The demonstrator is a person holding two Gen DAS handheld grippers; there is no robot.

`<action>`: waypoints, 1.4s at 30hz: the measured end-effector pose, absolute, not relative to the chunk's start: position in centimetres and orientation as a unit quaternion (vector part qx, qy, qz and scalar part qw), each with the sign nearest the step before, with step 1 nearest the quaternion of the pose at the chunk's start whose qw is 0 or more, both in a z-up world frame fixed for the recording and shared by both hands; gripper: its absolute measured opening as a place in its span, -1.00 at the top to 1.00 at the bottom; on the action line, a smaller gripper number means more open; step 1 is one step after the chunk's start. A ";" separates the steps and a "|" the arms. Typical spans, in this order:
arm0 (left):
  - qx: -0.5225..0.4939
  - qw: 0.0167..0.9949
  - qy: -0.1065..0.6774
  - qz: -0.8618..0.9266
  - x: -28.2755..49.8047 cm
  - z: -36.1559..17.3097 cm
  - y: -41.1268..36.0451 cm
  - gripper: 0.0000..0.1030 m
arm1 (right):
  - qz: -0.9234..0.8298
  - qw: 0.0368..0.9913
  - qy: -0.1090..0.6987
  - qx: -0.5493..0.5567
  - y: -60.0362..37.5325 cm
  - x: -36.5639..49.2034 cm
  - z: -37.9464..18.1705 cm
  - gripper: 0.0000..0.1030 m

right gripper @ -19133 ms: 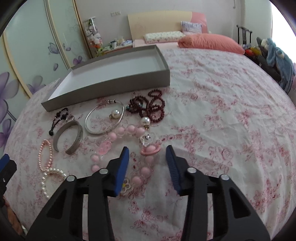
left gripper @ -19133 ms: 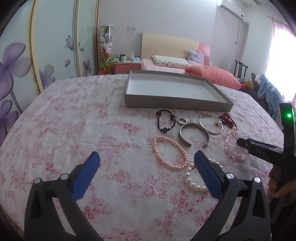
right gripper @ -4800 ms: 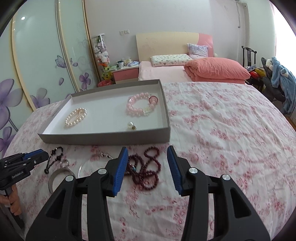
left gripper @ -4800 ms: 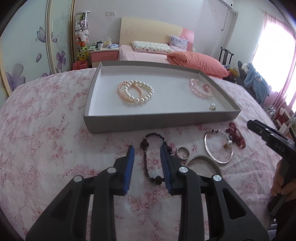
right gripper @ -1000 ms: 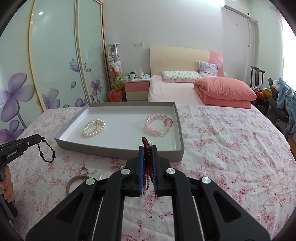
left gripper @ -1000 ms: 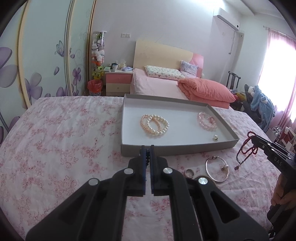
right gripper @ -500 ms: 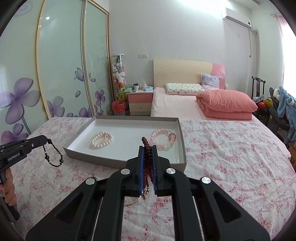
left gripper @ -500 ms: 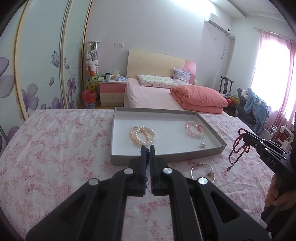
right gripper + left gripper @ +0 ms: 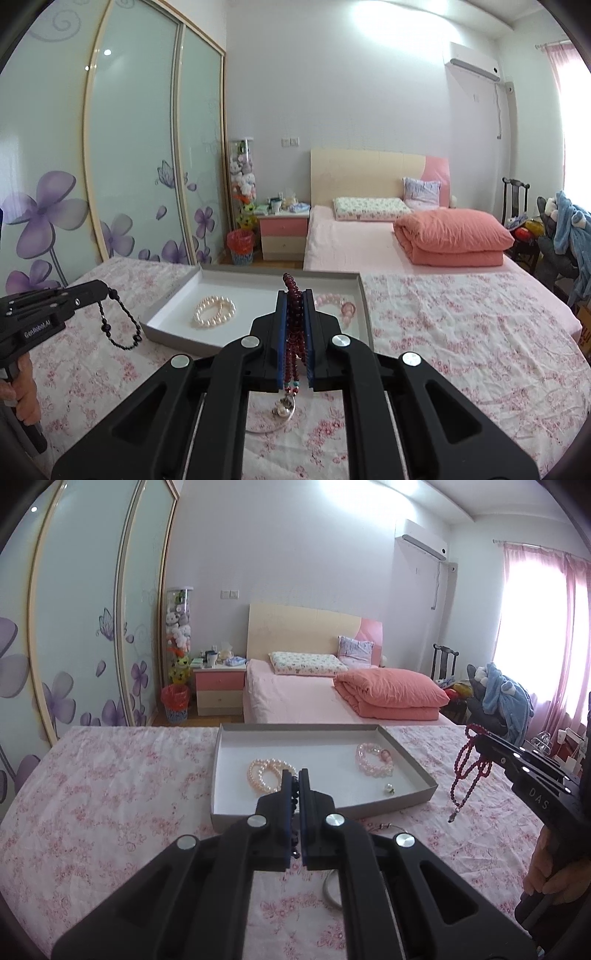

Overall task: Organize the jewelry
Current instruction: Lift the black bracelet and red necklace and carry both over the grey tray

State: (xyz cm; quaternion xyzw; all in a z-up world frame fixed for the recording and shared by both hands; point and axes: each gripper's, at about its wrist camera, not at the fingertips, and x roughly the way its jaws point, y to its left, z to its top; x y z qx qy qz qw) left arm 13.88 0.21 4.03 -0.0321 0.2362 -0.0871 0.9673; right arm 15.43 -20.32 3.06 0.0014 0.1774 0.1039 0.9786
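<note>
Both strands lifted off bedspread (image 9: 110,812) since earlier: left gripper (image 9: 294,775) clamps black bead strand (image 9: 120,325), right gripper (image 9: 295,295) clamps dark red bead strand (image 9: 294,332). Light, limp, swingy; pinch mid-loop, above tray (image 9: 218,768).

The tray (image 9: 321,814) is seen to be matt grey card, white and smooth inside. The bedspread (image 9: 110,805) is a soft, creased cloth printed with pink flowers. The pearl bracelets (image 9: 214,312) are glossy, and the dark red bead string (image 9: 294,325) is shown polished and shiny. The black bead bracelet (image 9: 120,325) looks glossy too. Both grippers (image 9: 294,786) (image 9: 294,310) are made of matt black plastic with bright metal screws; their blue pads (image 9: 282,332) may be rubber.
</note>
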 end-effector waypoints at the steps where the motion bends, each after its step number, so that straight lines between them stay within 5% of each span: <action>1: -0.032 0.968 0.234 -0.087 13.9 4.1 0.2 0.91 | 0.104 0.979 0.172 0.003 -20.3 15.4 3.2 0.83; 42: -0.048 0.965 0.246 -0.083 22.0 4.0 -1.3 0.91 | 0.109 0.984 0.142 0.018 -18.0 21.6 4.1 0.82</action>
